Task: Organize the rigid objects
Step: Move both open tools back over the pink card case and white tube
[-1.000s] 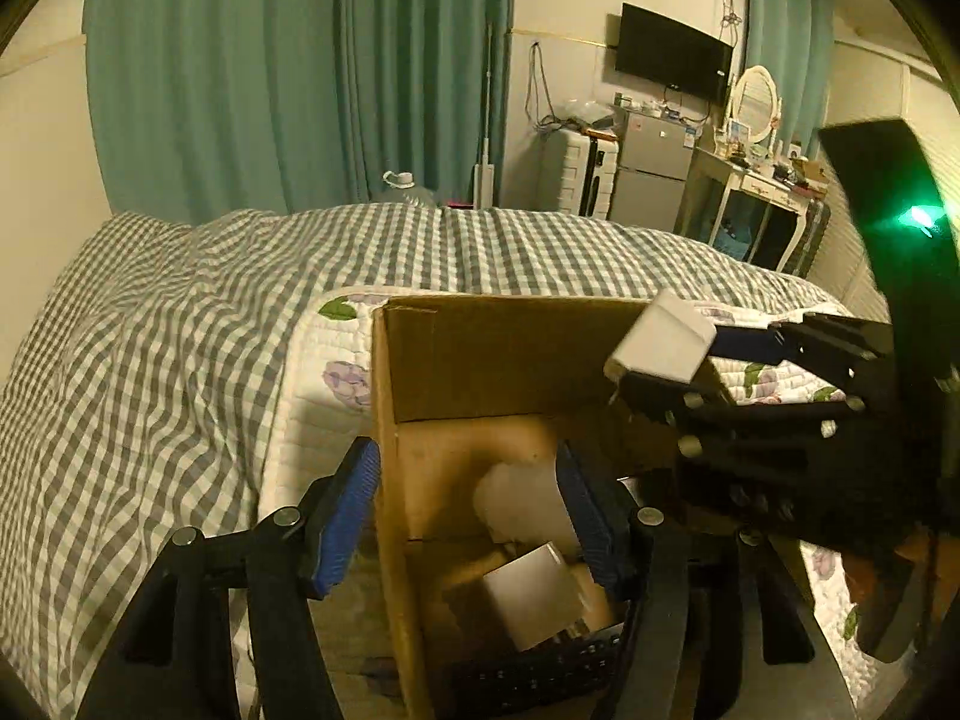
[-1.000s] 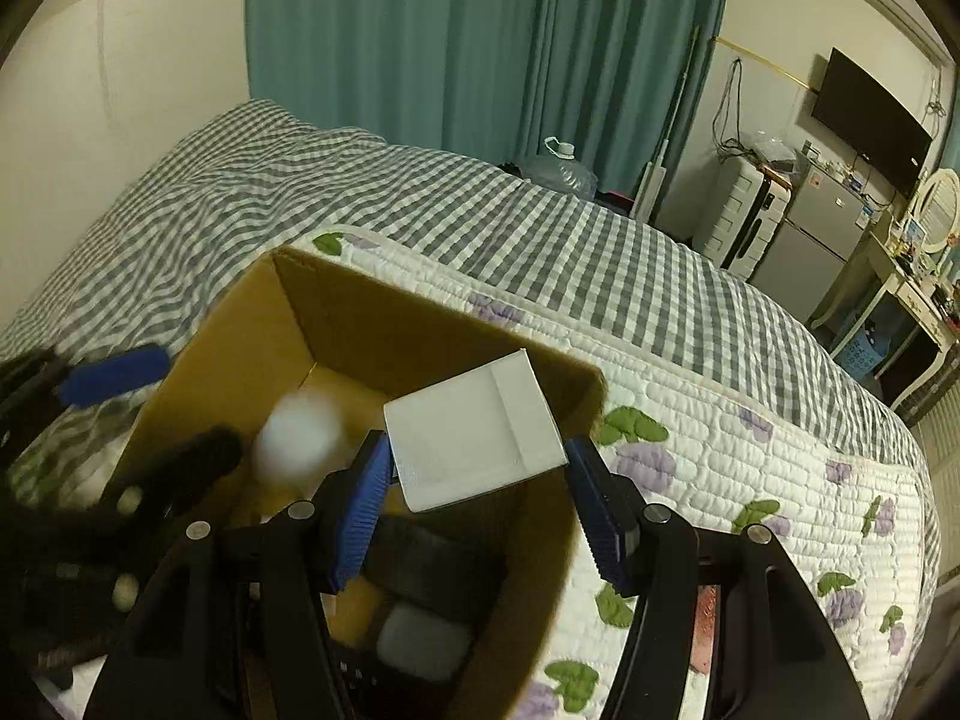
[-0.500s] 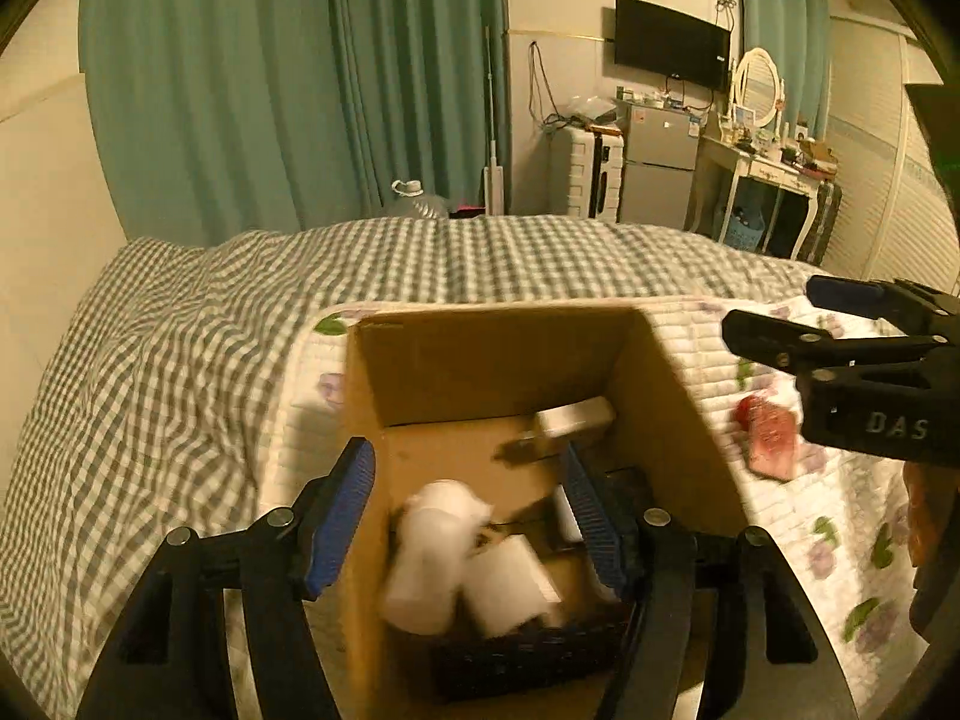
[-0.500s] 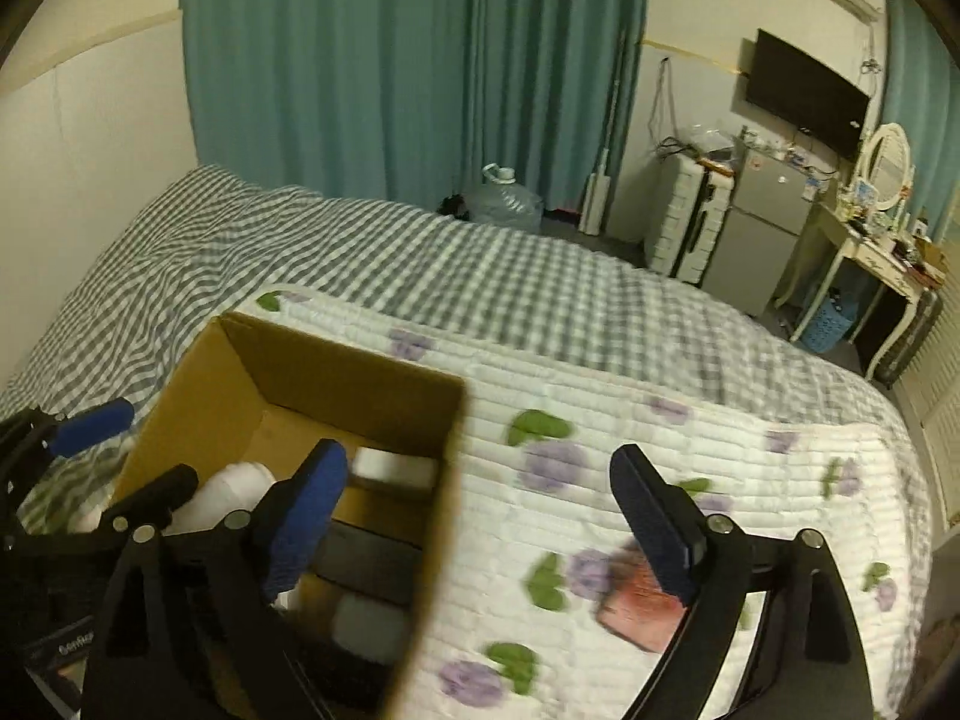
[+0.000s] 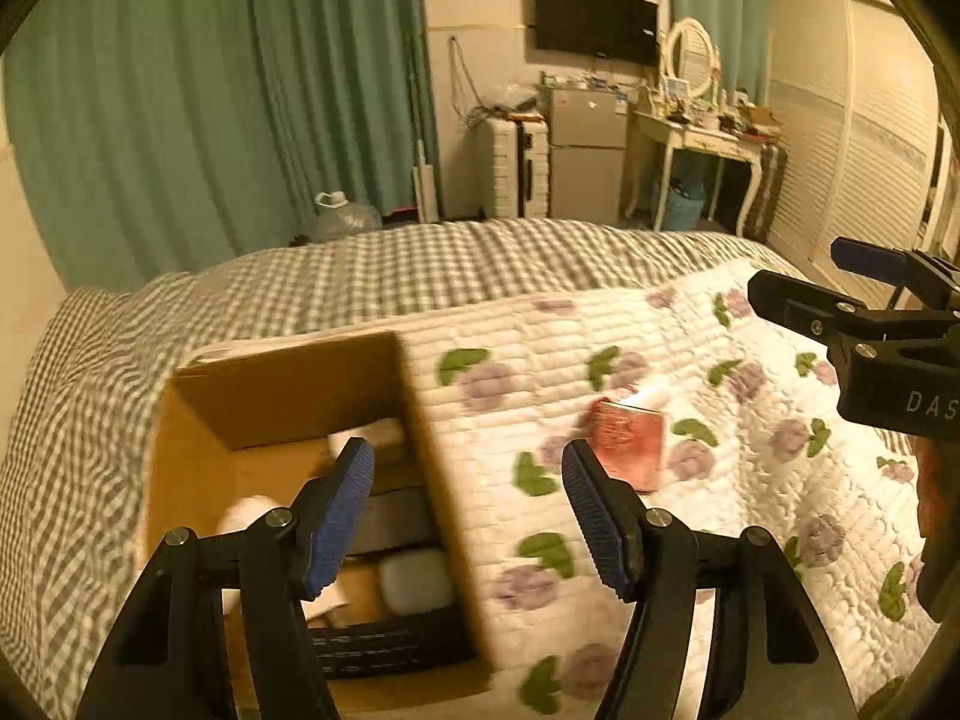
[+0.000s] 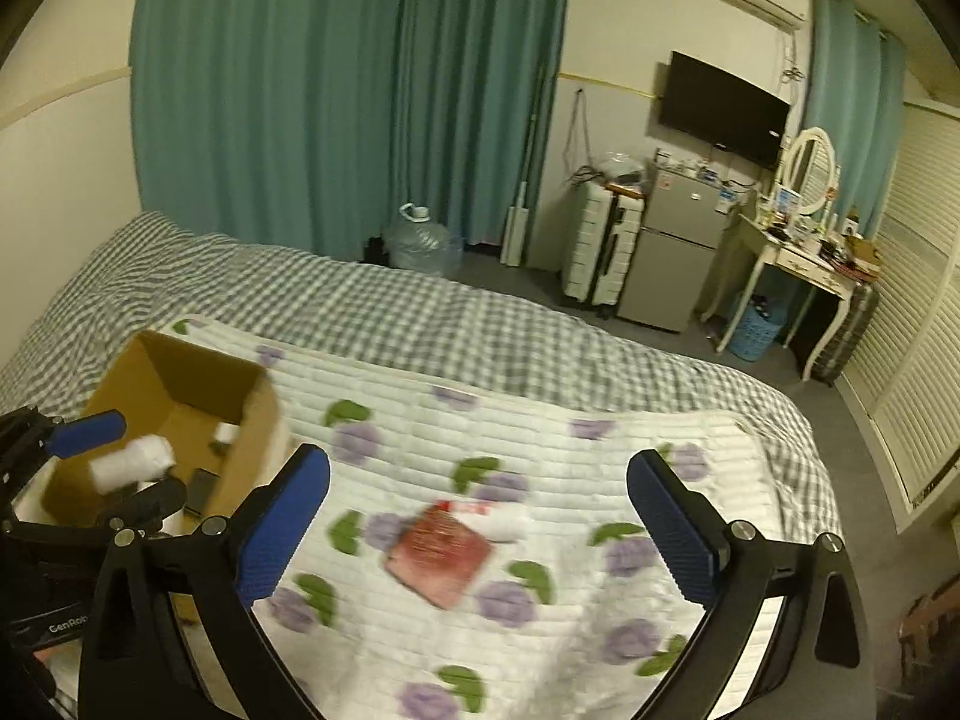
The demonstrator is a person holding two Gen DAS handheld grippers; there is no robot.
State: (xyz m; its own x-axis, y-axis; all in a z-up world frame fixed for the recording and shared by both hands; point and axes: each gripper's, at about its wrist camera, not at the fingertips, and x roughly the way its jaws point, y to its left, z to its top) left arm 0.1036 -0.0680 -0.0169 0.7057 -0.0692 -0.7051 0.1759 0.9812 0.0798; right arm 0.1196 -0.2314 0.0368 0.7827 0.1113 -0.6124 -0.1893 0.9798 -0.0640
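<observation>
Since a second ago, your right gripper [image 6: 478, 525] has given up the white box it held over the cardboard box [image 5: 288, 480] and swung away to the right; it now hovers over the quilt with its jaws spread wide and nothing between them. Your left gripper [image 5: 468, 516] has also shifted right: its jaws stand moderately open and empty, straddling the carton's right wall rather than its interior.

Progress, as judged from the present views: the carton already holds several items. You can make out a white cylindrical item [image 6: 132, 468], a pale rounded case [image 5: 415, 581], a dark flat device [image 5: 390, 642] near the front edge, and other pale pieces further back, though blur prevents firm identification.

Outstanding: one red packet [image 6: 441, 552] lies flat on the floral quilt [image 6: 540, 480], well apart from the carton and roughly between your right gripper's fingers in that view. It appears to be the only loose item left on the bed, so the task looks near completion.

Markings: the right gripper body in the left view reads "DAS", cut off at the frame edge. The left gripper body in the right view reads "GenRob", likewise truncated. Print on the red packet is too blurred to read.
</observation>
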